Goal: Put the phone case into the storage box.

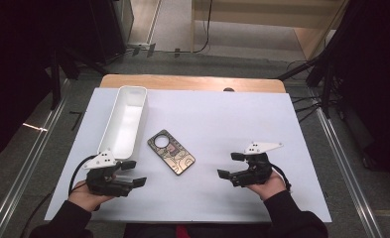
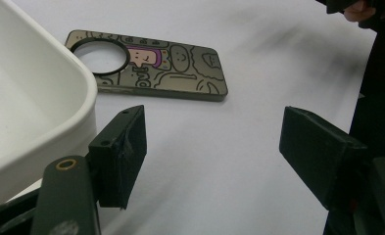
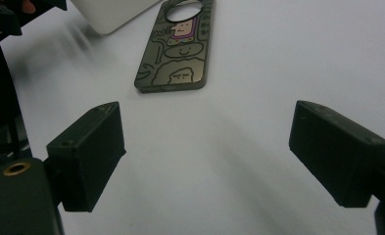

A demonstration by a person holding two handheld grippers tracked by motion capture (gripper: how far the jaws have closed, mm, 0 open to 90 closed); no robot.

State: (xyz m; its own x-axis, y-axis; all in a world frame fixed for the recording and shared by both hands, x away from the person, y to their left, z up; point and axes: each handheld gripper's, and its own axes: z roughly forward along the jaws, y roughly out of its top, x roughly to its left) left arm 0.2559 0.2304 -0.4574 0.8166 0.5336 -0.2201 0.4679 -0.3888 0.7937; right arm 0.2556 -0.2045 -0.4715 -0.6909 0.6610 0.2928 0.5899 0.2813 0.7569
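From the high view the whole white surface (image 1: 222, 119) can be taken in: a long white tray (image 1: 124, 119) runs from near the far left corner toward the near left, and a phone case (image 1: 171, 151) printed with cartoon faces lies flat near the middle of the surface, just beside the tray's near end and apart from it. That view also shows both hands at the near edge, the left hand-held gripper (image 1: 133, 173) close to the tray's near end and the right hand-held gripper (image 1: 230, 165) well off to the case's right, each with a grey plate on top and a cable trailing back. The left gripper view brings in what the high view cannot resolve: the case's round camera cut-out, a purple-and-pink figure beside it, and the tray's rounded corner wall (image 2: 43, 98) standing close against one black jaw. The right gripper view shows the phone case (image 3: 178, 46) end-on, its short edge turned toward the jaws, with a corner of the tray (image 3: 111, 12) beyond it. The left hand-held gripper (image 2: 212, 152) has its jaws spread wide with only bare surface between them; the right hand-held gripper (image 3: 207, 152) is likewise spread wide, pinching nothing and touching neither case nor tray.
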